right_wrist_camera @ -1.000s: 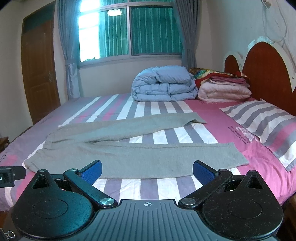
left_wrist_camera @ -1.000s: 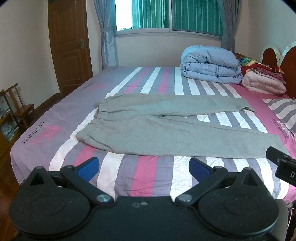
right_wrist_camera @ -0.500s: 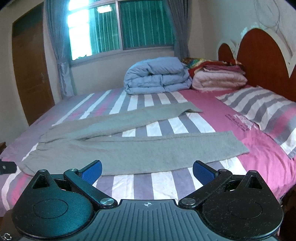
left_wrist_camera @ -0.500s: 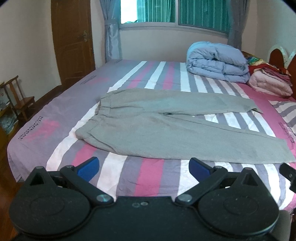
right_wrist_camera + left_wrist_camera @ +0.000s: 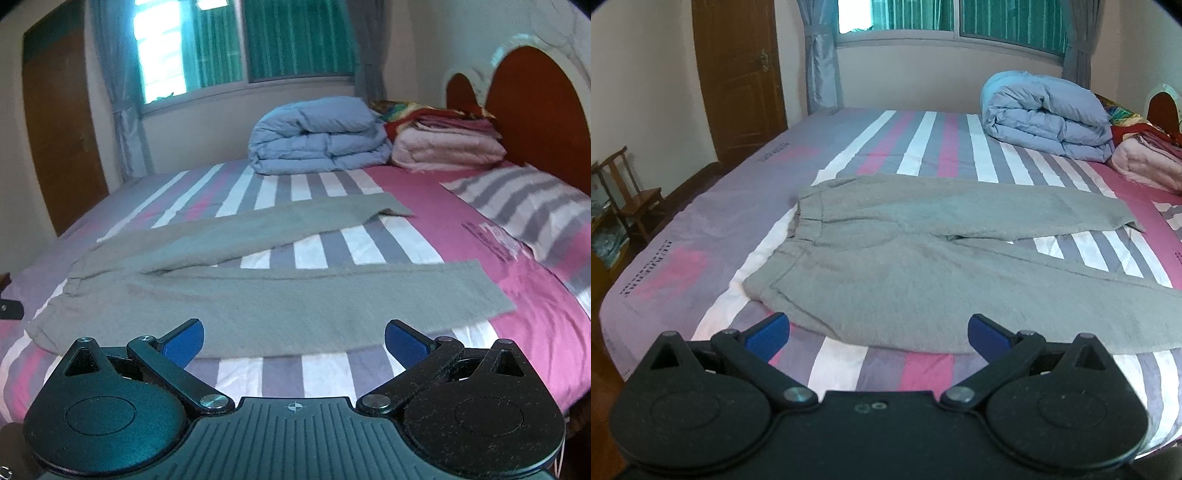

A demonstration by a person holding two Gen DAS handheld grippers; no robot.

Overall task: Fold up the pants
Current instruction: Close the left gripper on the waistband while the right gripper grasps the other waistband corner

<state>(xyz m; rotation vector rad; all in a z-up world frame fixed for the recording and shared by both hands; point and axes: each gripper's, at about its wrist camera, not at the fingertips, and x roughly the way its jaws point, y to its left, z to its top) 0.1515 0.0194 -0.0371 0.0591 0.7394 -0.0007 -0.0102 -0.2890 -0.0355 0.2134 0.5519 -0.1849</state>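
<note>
Pants [image 5: 894,269] flat; duvet [image 5: 1045,114], pillow [image 5: 528,206] well apart.

left wrist cam: low at bed [image 5: 665,258] edge, near waistband end of pants [image 5: 905,266], facing window [image 5: 960,18] | right wrist cam: same edge, near leg ends, facing headboard [image 5: 535,110] corner | shared by 2 views: pants, blue duvet [image 5: 317,136]

Dark printed lettering runs along the striped bedsheet [image 5: 713,236] at the left of the left wrist view, and more sits at its right edge, but none of it is sharp enough to read.
</note>
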